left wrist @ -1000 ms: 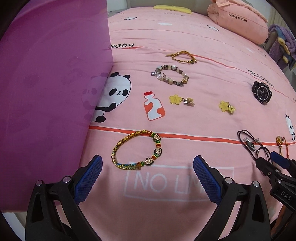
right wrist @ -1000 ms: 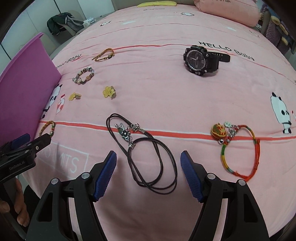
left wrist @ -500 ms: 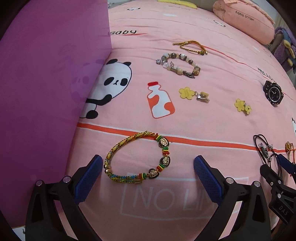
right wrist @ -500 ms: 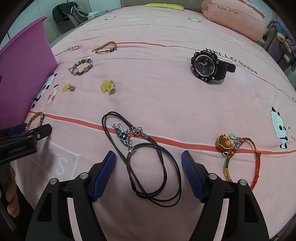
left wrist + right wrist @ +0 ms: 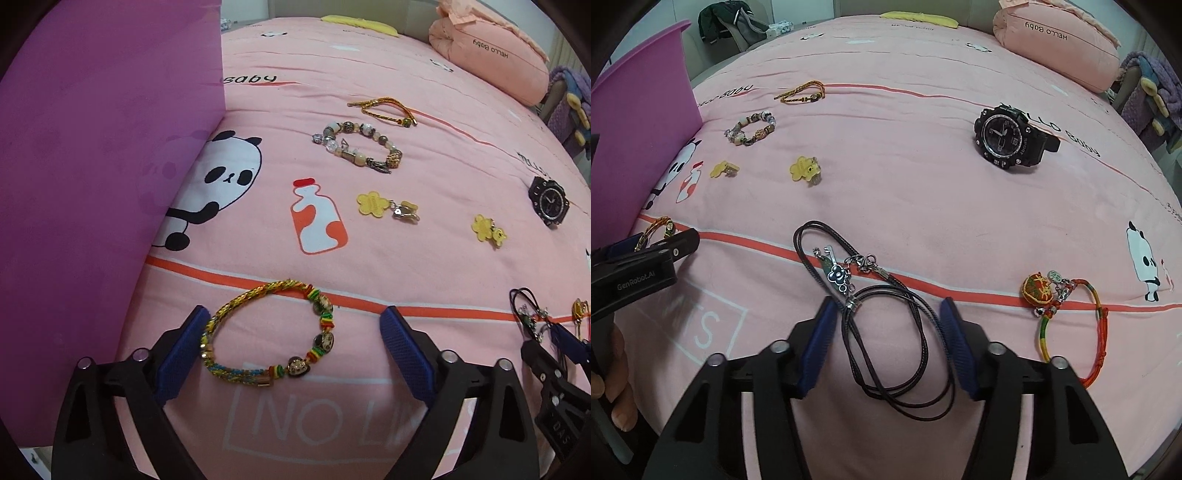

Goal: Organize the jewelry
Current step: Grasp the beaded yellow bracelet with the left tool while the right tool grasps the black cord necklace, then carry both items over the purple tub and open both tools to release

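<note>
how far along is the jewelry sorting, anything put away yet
Nothing looks put away. Left gripper jaws are closing around the braided bracelet, right gripper jaws around the black cord necklace; neither grips. The watch, beaded bracelet and the rest remain on the bed.

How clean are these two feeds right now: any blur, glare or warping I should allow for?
Left wrist view: sharp, soft even light, no glare; fisheye bends the orange stripe and darkens corners. Right wrist view: equally sharp, necklace crisp, bed edges curve strongly.

Bedsheet (image 5: 923,184): matt pink printed cloth, faintly creased. Black cord necklace (image 5: 897,332): braided cord with a shiny metal pendant; watch (image 5: 1008,138): black matt plastic with a glossy face. Gripper pads (image 5: 402,350): blue textured rubber.
</note>
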The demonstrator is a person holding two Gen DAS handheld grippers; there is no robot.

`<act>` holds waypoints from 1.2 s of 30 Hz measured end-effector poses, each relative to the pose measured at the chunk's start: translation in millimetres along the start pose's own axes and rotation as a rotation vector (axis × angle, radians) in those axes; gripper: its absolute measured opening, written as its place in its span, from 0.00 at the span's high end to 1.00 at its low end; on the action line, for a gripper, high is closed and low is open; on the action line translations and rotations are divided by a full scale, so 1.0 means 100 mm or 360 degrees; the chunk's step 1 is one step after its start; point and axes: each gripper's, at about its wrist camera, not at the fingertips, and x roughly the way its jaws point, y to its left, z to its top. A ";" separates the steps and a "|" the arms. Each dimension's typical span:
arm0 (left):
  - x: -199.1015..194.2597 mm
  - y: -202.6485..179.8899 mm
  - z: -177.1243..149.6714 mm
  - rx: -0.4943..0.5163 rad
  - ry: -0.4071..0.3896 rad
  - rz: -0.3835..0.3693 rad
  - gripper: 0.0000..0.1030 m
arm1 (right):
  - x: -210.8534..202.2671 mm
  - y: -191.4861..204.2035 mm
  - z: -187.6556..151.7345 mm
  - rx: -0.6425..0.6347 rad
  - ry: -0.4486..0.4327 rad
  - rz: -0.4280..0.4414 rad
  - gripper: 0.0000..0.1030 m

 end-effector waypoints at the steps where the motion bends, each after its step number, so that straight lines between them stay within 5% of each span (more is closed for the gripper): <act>1: -0.03 0.00 -0.01 0.0011 0.0006 -0.0017 0.26 | 0.00 0.01 0.00 -0.0010 -0.0003 0.0008 0.63; 8: -0.18 -0.12 -0.08 0.0088 0.0053 -0.0117 0.89 | -0.08 -0.03 -0.01 0.0064 0.0001 0.0130 0.96; 21: -0.77 -0.33 -0.31 0.0147 0.0060 -0.0288 0.90 | -0.55 -0.15 -0.25 0.0244 -0.0013 0.0399 0.97; 36: -1.91 -0.10 -0.06 0.0189 -0.0230 -0.0360 0.90 | -1.68 0.08 0.06 0.0192 -0.0339 0.0492 0.97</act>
